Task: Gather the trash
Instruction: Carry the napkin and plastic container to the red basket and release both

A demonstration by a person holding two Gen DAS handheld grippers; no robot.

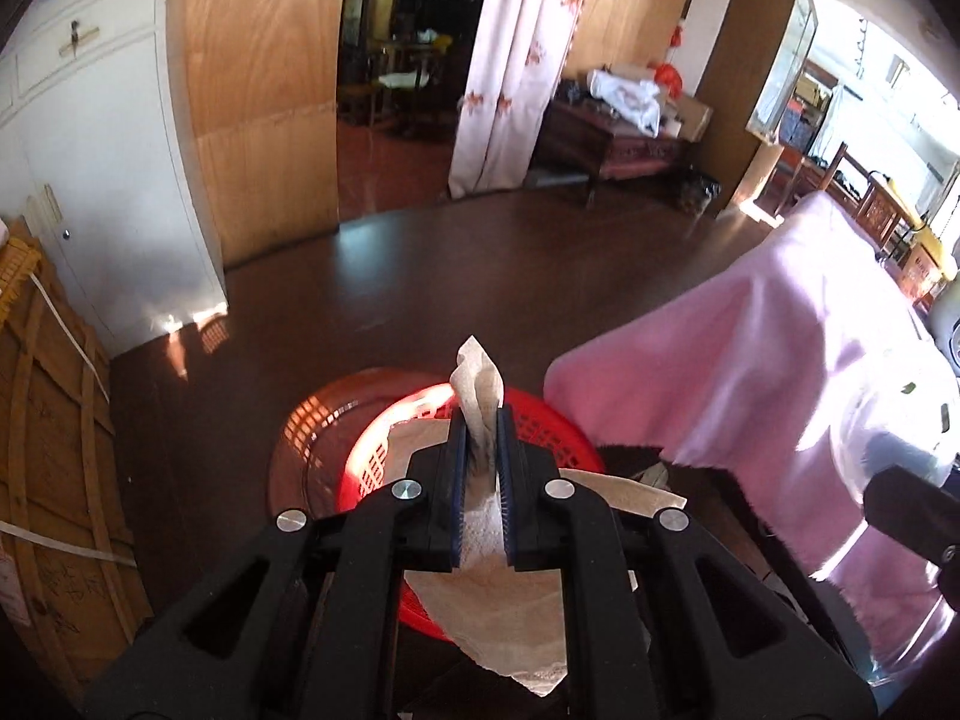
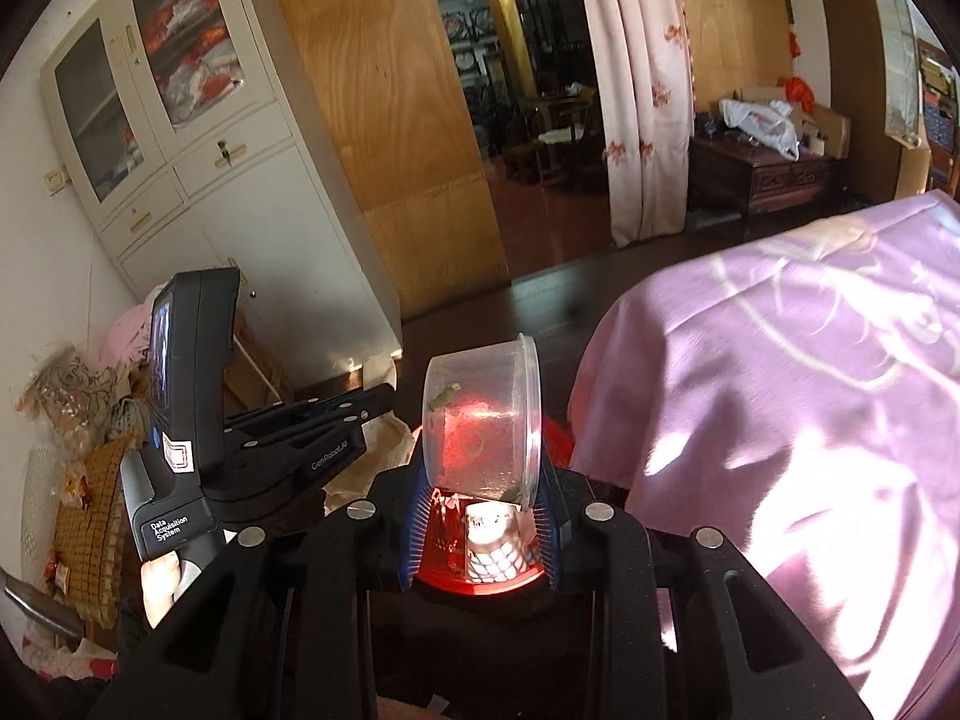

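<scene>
**Trash poised over the red basket, release comes next**

Trash is in both claws. Nearest in the left wrist view, the left gripper (image 1: 480,420) is pressed almost together on a crumpled paper napkin (image 1: 480,387): soft, creased, beige, with a dark smudge between the blue ribbed pads and a loose sheet sagging below. Just under it sits the red basket (image 1: 558,429), a round plastic bin with lattice walls, already holding pale paper.

In the right wrist view, the right gripper (image 2: 480,480) pinches a clear plastic container (image 2: 483,420), a thin-walled round tub held on its side, rim to the right, with green scraps stuck inside. Red glow through its wall suggests the basket lies below it.

I judge the step in hand to be the drop: both items are carried over the bin. The next move calls for spreading each claw with the item inside the rim; the light napkin may cling to the pads.

Beside the basket hangs a pink cloth (image 1: 750,372), soft and draped. Farther off are the dark glossy floor (image 1: 456,276), a white cabinet (image 2: 198,180), and a flowered curtain (image 1: 510,72).
</scene>
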